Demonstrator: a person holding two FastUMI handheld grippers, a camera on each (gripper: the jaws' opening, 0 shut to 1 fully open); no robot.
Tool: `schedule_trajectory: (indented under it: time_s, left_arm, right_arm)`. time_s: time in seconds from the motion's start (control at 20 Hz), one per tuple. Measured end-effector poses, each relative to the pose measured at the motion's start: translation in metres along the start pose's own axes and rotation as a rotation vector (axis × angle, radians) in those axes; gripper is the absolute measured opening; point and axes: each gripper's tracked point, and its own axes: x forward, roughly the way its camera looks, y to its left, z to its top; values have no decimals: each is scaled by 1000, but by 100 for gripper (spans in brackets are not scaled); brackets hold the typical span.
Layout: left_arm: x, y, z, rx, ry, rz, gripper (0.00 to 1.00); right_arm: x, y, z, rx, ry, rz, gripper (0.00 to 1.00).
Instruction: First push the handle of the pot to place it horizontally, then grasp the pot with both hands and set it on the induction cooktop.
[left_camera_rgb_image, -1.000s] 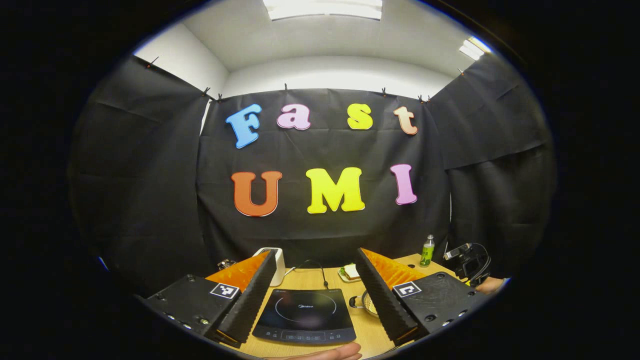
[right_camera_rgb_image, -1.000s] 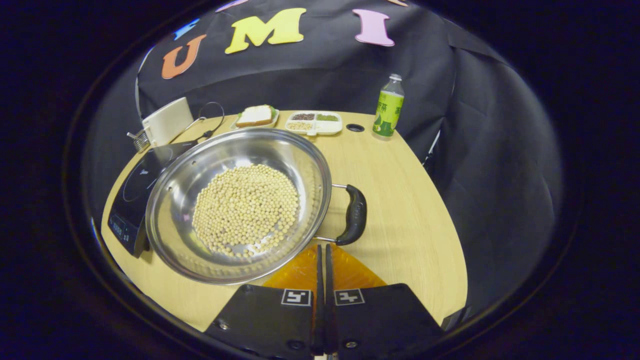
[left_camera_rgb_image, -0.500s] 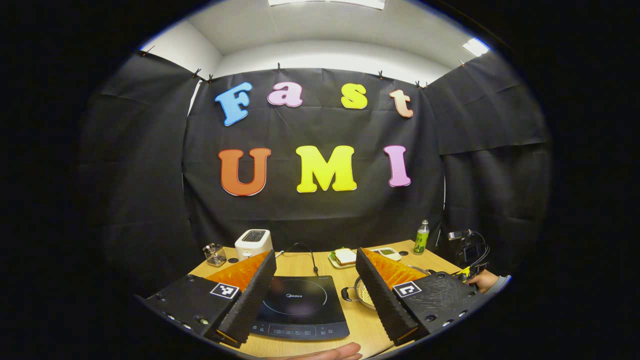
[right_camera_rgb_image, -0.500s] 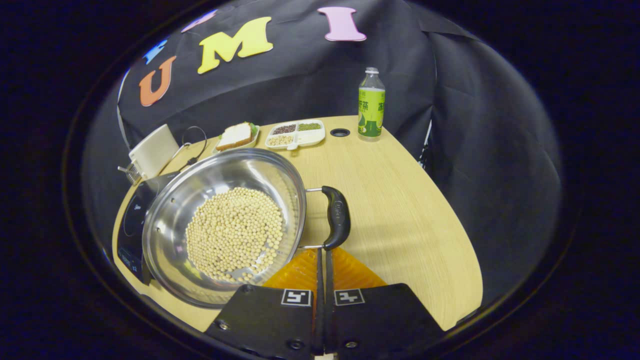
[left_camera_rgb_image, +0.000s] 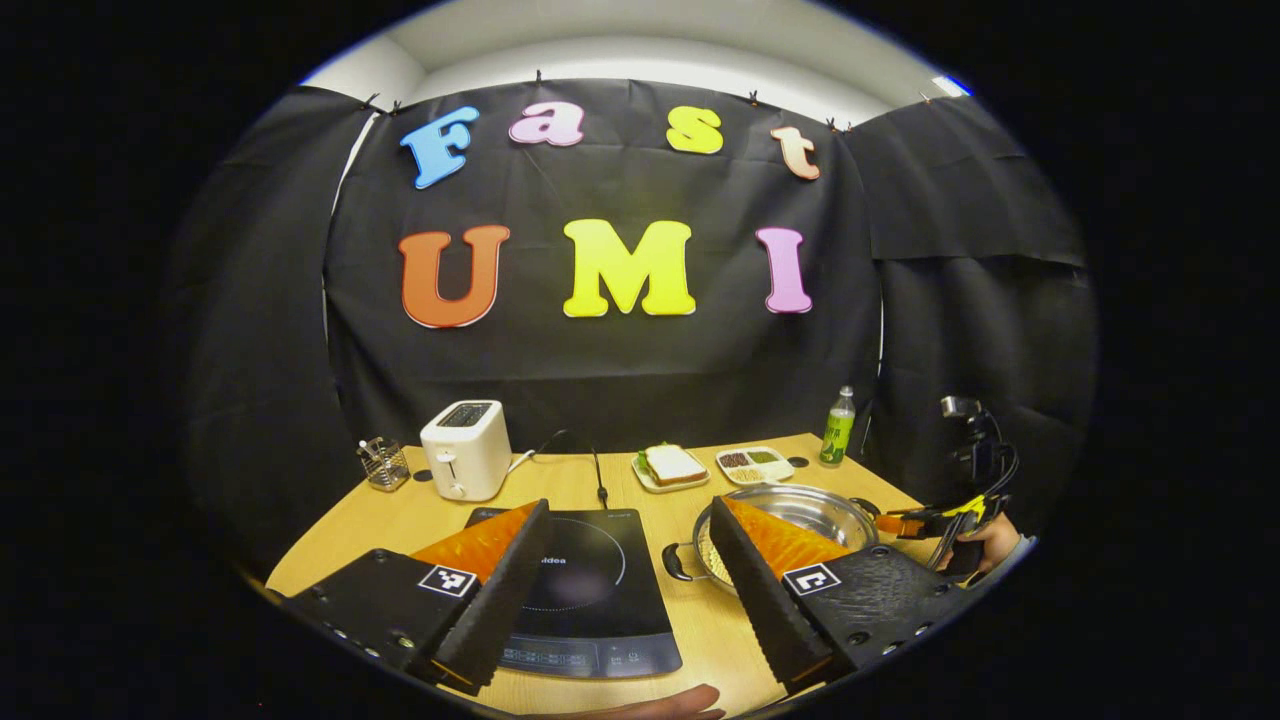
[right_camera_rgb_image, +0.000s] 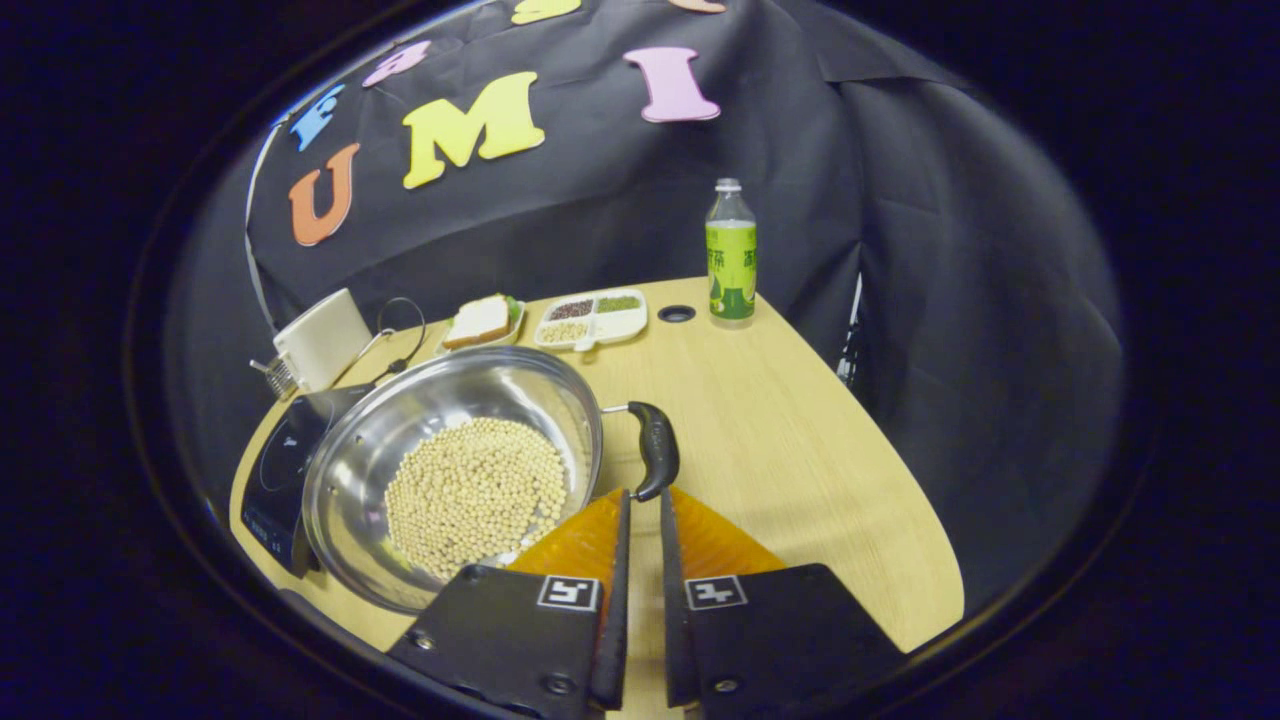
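The round stainless-steel pot (right_camera_rgb_image: 460, 470), holding a layer of pale beans (right_camera_rgb_image: 475, 495), sits on the light wooden bench (right_camera_rgb_image: 800, 470) just beside the flat black induction cooktop (right_camera_rgb_image: 280, 470), its rim overlapping the cooktop's edge in the right gripper view. The pot's near black loop handle (right_camera_rgb_image: 655, 450) points toward the right tool (right_camera_rgb_image: 640, 497), whose fingers stand slightly parted with a thin gap between them, their tips just below the handle's lower end; whether they touch it I cannot tell.

In the left gripper view the left tool (left_camera_rgb_image: 625, 510) is spread wide above the bench, one finger over the induction cooktop (left_camera_rgb_image: 590, 580) and the other in front of the pot (left_camera_rgb_image: 800, 510), gripping nothing. The pot's far black handle (left_camera_rgb_image: 675, 560) points toward the cooktop.

At the back of the bench stand a white toaster (left_camera_rgb_image: 465, 460), a sandwich on a small plate (left_camera_rgb_image: 672, 465), a white divided tray of grains (left_camera_rgb_image: 755, 462) and a green-labelled bottle (left_camera_rgb_image: 838, 430).
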Motion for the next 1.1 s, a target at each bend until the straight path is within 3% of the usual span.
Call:
schedule_trajectory:
  time_s: [0.05, 0.15, 0.2, 0.3, 0.6, 1.0, 1.1]
  left_arm:
    - [12, -6, -12, -5, 30, -7, 95]
    - [29, -18, -32, -12, 87, -25, 96]
    - [40, -26, -38, -15, 100, -39, 96]
    - [58, -37, -49, -13, 123, -58, 96]
    - [108, -65, -84, -6, 223, -86, 96]
    - [157, -86, -138, -28, 379, -98, 96]
    - [166, -87, -136, -17, 371, -94, 94]
  right_arm:
    - [-1, -5, 2, -1, -13, -20, 38]
    - [-5, -5, 8, -4, -38, -10, 61]
    - [-3, -8, 11, -11, -41, -12, 63]
    - [-3, -8, 16, -11, -45, 4, 77]
    - [3, 0, 28, -36, -34, 26, 79]
    - [29, 3, 28, -54, 44, -4, 79]
    - [38, 5, 23, -56, 77, -5, 79]
